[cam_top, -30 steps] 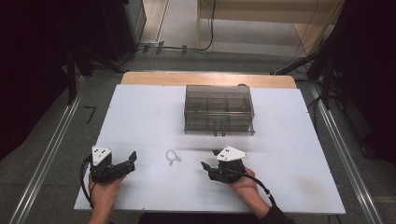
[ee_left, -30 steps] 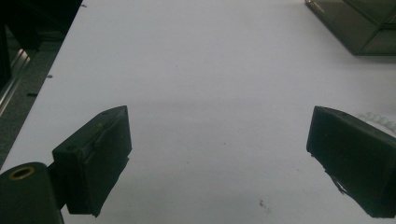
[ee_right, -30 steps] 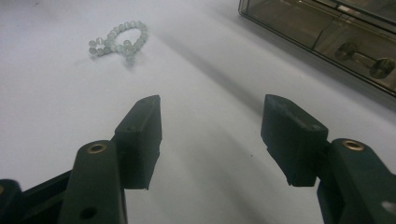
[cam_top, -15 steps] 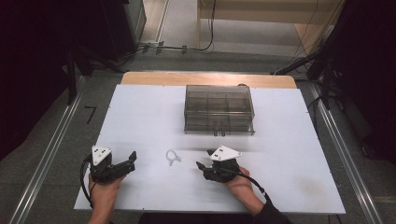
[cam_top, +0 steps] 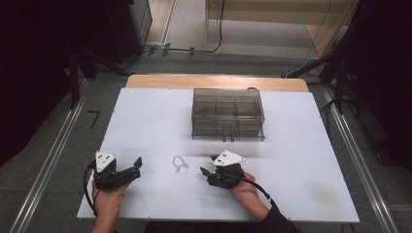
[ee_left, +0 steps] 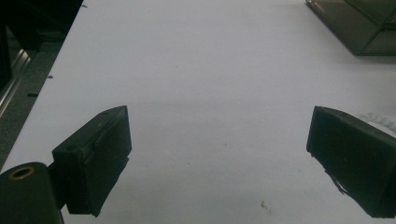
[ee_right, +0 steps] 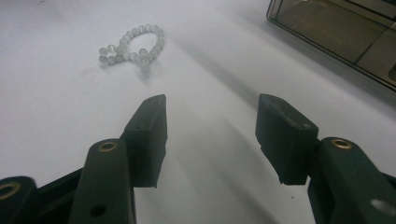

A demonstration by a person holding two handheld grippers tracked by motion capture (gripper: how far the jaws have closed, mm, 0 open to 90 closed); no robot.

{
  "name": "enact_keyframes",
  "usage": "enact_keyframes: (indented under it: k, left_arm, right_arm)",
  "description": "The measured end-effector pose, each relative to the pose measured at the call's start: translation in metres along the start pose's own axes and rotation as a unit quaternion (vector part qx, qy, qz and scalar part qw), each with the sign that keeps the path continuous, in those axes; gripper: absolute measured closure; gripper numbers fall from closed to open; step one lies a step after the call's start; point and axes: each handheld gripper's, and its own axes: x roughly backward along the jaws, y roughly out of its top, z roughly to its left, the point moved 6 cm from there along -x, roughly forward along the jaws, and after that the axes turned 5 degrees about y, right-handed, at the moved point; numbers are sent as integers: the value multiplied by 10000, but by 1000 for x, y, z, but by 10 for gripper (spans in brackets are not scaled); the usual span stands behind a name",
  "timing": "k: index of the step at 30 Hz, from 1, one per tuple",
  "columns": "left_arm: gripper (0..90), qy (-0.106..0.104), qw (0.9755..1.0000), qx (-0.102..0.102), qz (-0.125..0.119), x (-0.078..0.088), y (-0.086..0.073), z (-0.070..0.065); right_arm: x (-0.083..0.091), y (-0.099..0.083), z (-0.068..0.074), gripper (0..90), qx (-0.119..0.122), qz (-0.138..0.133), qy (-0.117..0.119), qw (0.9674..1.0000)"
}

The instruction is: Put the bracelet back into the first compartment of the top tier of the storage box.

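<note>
A small bracelet of pale round beads [cam_top: 180, 162] lies on the white table [cam_top: 145, 121], between the two hands. In the right gripper view the bracelet [ee_right: 133, 49] is ahead and to the left of the jaws. My right gripper [cam_top: 206, 172] [ee_right: 212, 135] points left at it from a short way off. It is open, its jaws have just been closing, and nothing is between them. My left gripper [cam_top: 137, 166] [ee_left: 217, 158] rests open at the front left over bare table. A few beads [ee_left: 376, 117] peek past its right jaw.
A smoky clear plastic organiser box [cam_top: 228, 114] with several compartments stands at the middle back of the table; its corner [ee_right: 336, 32] is at the upper right in the right gripper view. A wooden edge [cam_top: 214, 81] runs behind it, with metal rails [cam_top: 48, 165] and dark floor either side.
The right gripper has edged left toward the bracelet and its jaws have narrowed a little. The left gripper, bracelet and box have not moved.
</note>
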Motion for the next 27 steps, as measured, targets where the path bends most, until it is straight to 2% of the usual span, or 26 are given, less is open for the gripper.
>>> enact_keyframes:
  k: [14, 27]
  left_arm:
    - [69, -6, 10000, -6, -2, 0, 0, 0]
    - [70, -19, 10000, -7, -7, -1, 1, 0]
  right_arm:
    - [-11, 8, 8, 470, 136, 59, 89, 9999]
    - [-28, 19, 18, 527, 251, 161, 327, 9990]
